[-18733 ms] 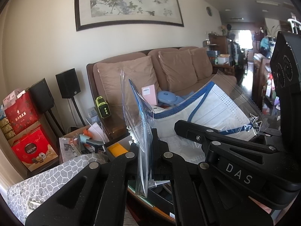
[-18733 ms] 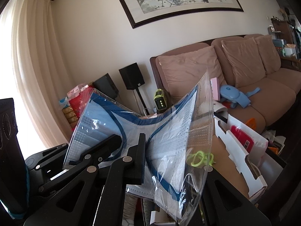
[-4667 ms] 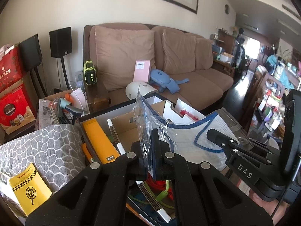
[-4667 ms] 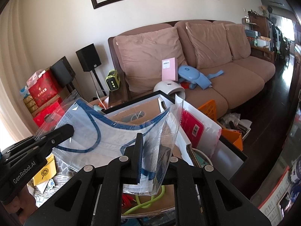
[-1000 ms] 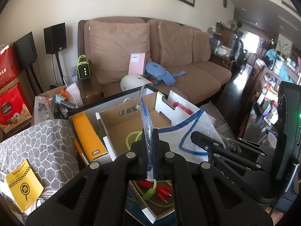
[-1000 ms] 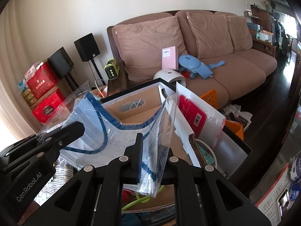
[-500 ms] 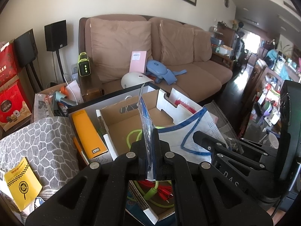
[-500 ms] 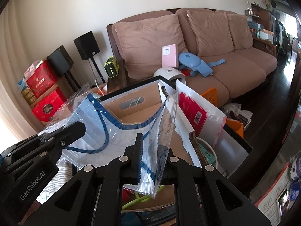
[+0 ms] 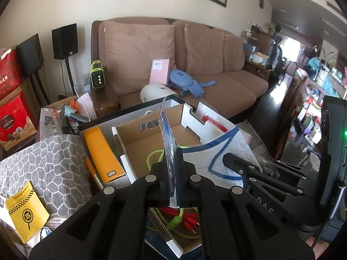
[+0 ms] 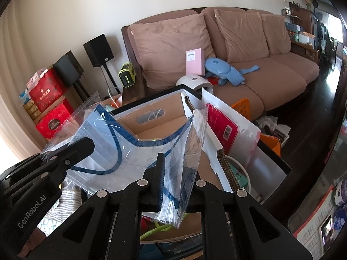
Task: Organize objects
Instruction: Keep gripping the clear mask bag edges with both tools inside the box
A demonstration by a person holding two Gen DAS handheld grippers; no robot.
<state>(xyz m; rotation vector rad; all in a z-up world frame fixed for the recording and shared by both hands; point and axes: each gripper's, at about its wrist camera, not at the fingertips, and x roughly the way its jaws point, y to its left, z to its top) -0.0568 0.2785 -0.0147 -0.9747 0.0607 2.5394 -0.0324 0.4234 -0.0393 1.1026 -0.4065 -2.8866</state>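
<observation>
A clear plastic bag of white face masks with blue edging (image 9: 225,151) hangs stretched between both grippers over an open cardboard box (image 9: 147,138). My left gripper (image 9: 172,169) is shut on the bag's left edge, which stands up between its fingers. My right gripper (image 10: 175,177) is shut on the bag's (image 10: 130,151) right end. Each gripper shows in the other's view: the right gripper (image 9: 234,160) and the left gripper (image 10: 84,145). A green cable (image 9: 151,156) lies inside the box under the bag.
The cardboard box sits in a black-rimmed bin (image 9: 130,110) beside an orange box (image 9: 102,151). A grey patterned cloth (image 9: 43,166) with a yellow booklet (image 9: 23,212) lies to the left. A white bag with a red packet (image 10: 225,125) stands to the right, a brown sofa (image 9: 216,75) behind.
Since the oldest frames the bag has come down from in front of the wall to just above the cardboard box. Over the last second nothing has visibly moved.
</observation>
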